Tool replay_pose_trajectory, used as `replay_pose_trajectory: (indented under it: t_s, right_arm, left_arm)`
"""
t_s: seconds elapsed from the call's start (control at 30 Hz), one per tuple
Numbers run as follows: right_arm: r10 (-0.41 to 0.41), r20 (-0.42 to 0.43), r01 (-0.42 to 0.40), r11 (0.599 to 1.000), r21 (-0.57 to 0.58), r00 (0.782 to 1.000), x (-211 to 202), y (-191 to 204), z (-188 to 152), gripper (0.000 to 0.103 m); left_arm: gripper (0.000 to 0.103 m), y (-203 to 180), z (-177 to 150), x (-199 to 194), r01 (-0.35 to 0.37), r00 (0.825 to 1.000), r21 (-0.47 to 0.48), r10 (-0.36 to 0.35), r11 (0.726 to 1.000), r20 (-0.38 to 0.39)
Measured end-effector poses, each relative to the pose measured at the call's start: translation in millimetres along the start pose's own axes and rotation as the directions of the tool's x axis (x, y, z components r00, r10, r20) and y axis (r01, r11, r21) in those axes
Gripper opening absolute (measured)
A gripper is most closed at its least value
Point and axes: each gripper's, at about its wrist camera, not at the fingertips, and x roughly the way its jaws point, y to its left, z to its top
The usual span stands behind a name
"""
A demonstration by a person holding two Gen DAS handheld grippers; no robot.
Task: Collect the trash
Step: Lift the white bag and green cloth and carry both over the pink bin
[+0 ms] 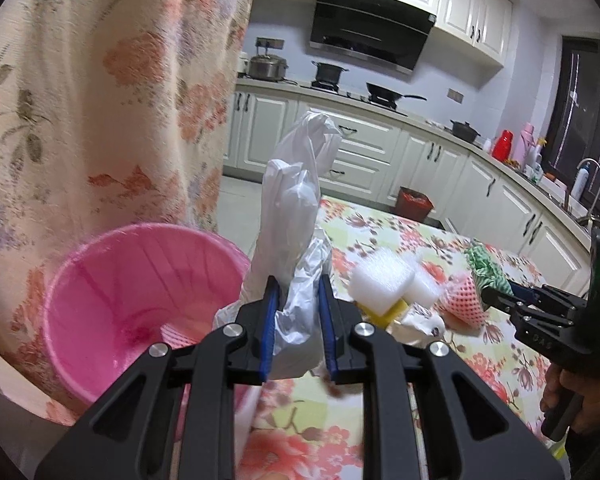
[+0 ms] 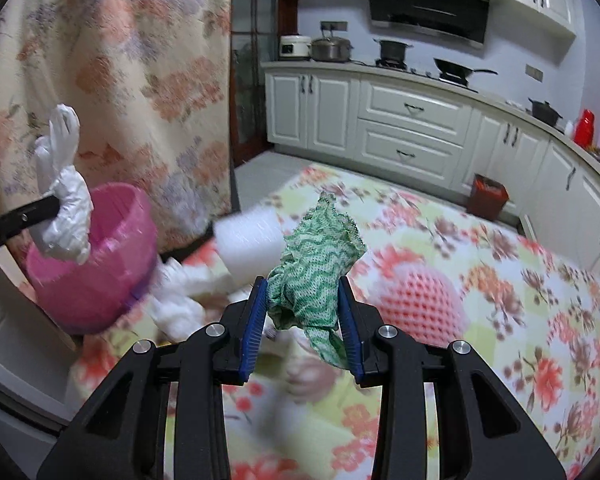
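My left gripper (image 1: 298, 328) is shut on a white plastic bag (image 1: 296, 216) and holds it upright above the table, just right of the pink bin (image 1: 140, 300). In the right wrist view the bag (image 2: 66, 208) hangs over the pink bin (image 2: 96, 264). My right gripper (image 2: 302, 328) is shut on a green-and-white patterned cloth (image 2: 316, 264), lifted above the table; it also shows in the left wrist view (image 1: 496, 292) with the cloth (image 1: 486, 266). White foam blocks (image 1: 384, 280) (image 2: 248, 244), a pink foam net (image 1: 462, 300) (image 2: 420, 300) and crumpled white paper (image 2: 176, 304) lie on the floral tablecloth (image 2: 500, 280).
A floral curtain (image 1: 100, 100) hangs behind the bin. A small red bin (image 1: 414, 202) stands on the kitchen floor by the white cabinets (image 2: 412, 120). Pots and a pan sit on the counter (image 1: 332, 84). A yellow piece (image 1: 382, 314) lies under the foam.
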Motion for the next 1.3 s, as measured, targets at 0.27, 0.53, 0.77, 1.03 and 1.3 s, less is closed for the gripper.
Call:
replay_pose_trajectory:
  t_s: [0.27, 0.53, 0.77, 1.03, 1.3]
  right_arm:
    - [0.081, 0.052, -0.078, 0.995, -0.064, 0.995, 1, 44, 34, 0.034]
    - [0.169, 0.075, -0.158, 0.978, -0.137, 0.983, 9, 96, 60, 0.034]
    - [0.254, 0.058, -0.24, 0.955, -0.176, 0.966, 24, 134, 76, 0.034]
    - [0.318, 0.037, -0.302, 0.925, -0.233, 0.947, 40, 172, 87, 0.034]
    - [0.344, 0.019, -0.33, 0.911, -0.246, 0.939, 61, 192, 92, 0.034]
  left_arm:
    - [0.019, 28, 11, -19, -0.066, 0.997, -0.029, 0.067, 0.997, 0.047]
    - [0.02, 45, 20, -33, -0.125, 0.989, -0.044, 0.128, 0.991, 0.077]
    - [0.02, 57, 23, -37, -0.165, 0.982, -0.065, 0.17, 0.984, 0.086]
    - [0.021, 70, 26, -37, -0.197, 0.975, -0.088, 0.204, 0.977, 0.085]
    - [0.022, 77, 27, -34, -0.212, 0.972, -0.1, 0.22, 0.972, 0.079]
